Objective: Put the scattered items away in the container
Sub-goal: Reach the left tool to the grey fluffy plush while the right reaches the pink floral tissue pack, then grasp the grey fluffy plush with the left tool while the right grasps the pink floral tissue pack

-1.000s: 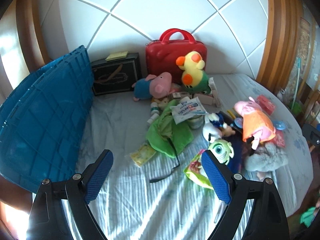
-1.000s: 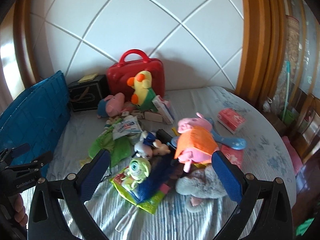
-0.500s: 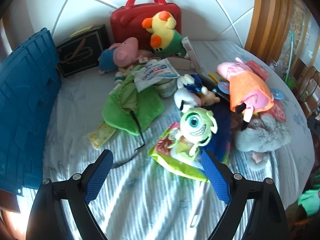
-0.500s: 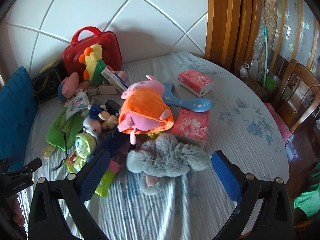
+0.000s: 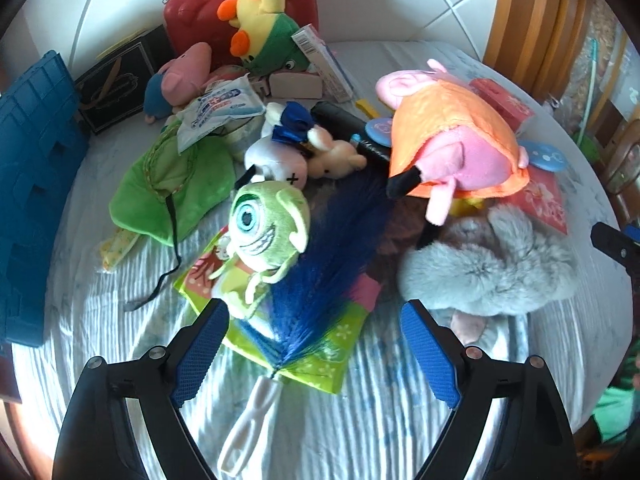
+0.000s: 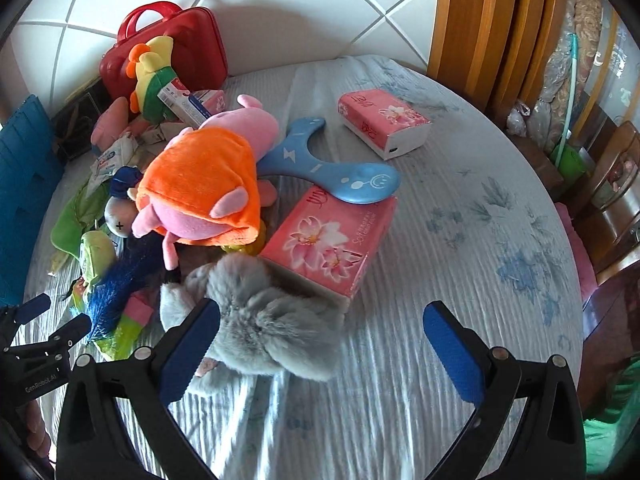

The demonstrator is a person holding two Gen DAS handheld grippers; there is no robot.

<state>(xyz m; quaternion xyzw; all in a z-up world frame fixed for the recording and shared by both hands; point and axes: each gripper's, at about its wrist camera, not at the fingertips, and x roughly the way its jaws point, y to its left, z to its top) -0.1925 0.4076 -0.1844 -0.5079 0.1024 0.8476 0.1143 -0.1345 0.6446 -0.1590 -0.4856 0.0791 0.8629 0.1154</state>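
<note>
Scattered items heaped at middle of striped bedsheet [image 6: 460,240]: green one-eyed plush [image 5: 268,220] atop green snack packet [image 5: 316,356], touching blue-bristled brush [image 5: 332,248] with white handle pointing toward camera; grey furry plush [image 6: 264,320] just beside, lying against pink tissue pack [image 6: 332,240]; pink pig plush in orange dress [image 6: 204,184] resting over pile; blue slingshot-shaped toy [image 6: 320,164] partly on the tissue pack; second pink tissue pack [image 6: 384,124] apart, farther back on sheet; small white plush with blue bow [image 5: 280,148], green cloth [image 5: 172,184] and wipes packet [image 5: 220,108] toward left of heap; yellow-and-green duck plush [image 5: 264,36] and smaller pig plush in blue [image 5: 176,80] at rear. Container: blue crate [image 5: 28,184] at far left edge of bed, well apart from most of heap. Behind heap: red case [image 6: 188,44] and black box [image 5: 116,84] against white quilted headboard [image 6: 280,4]. Left gripper [image 5: 316,352], blue-padded, spread wide, hovering low over brush and snack packet, nothing pinched. Right gripper [image 6: 320,352] likewise spread wide, left pad against grey furry plush, nothing gripped.
</note>
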